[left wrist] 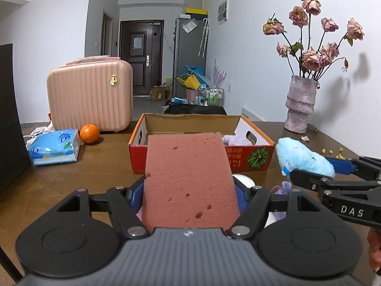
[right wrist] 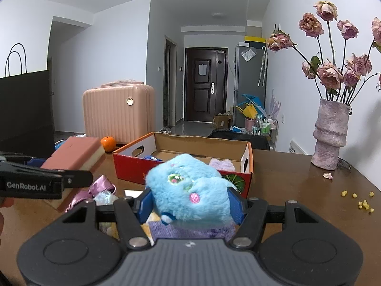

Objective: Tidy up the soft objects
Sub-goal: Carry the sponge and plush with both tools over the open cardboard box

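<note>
My left gripper (left wrist: 189,195) is shut on a pink sponge (left wrist: 188,178), which stands up between the blue pads and hides the fingertips. Just beyond it is an open cardboard box (left wrist: 259,153) with red sides. Inside lies a lilac fluffy item (left wrist: 235,140). My right gripper (right wrist: 190,205) is shut on a fluffy blue plush toy (right wrist: 190,188), held in front of the box (right wrist: 133,164) above the table. The right wrist view shows the left gripper (right wrist: 69,166) with the sponge (right wrist: 76,155) at left. A shiny pink fabric piece (right wrist: 100,186) and a purple knit cloth (right wrist: 190,232) lie on the table below.
A pink suitcase (left wrist: 90,95), an orange (left wrist: 89,133) and a blue tissue pack (left wrist: 54,146) stand left of the box. A black paper bag (right wrist: 26,109) is at far left. A vase of dried roses (right wrist: 331,133) stands at right, with yellow crumbs (right wrist: 364,203) nearby.
</note>
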{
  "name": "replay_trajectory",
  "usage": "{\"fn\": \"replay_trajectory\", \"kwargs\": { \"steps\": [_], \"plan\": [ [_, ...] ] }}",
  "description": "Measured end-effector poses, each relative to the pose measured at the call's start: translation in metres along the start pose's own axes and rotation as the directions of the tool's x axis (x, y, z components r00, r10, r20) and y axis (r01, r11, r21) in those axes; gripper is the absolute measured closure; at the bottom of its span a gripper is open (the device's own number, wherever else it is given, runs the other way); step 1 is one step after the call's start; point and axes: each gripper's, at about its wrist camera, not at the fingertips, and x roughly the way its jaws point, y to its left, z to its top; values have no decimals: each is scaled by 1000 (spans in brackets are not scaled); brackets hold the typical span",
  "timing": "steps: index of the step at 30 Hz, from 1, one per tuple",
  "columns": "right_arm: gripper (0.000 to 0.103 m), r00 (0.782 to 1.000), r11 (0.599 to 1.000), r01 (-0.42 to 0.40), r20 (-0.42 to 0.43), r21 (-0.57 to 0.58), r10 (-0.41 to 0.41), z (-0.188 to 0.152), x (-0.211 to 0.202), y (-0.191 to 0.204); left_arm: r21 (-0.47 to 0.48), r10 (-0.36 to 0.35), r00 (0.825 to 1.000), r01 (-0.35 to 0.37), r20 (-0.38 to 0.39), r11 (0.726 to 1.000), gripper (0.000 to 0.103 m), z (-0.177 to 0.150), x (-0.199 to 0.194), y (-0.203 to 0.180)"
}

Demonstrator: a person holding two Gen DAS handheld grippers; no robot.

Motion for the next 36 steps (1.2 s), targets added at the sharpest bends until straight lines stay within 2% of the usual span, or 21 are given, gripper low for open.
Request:
{"fn": "replay_trajectory", "kwargs": {
  "steps": [20,36],
  "plan": [
    [40,999,1000,-11,43,7,10,30,38,-6,2,14,999,-14,34,1000,31,36,35,-1],
    [40,998,1000,-21,57,23,20,45,75,-15,-54,44,999,-43,21,998,31,52,74,3]
  ]
}}
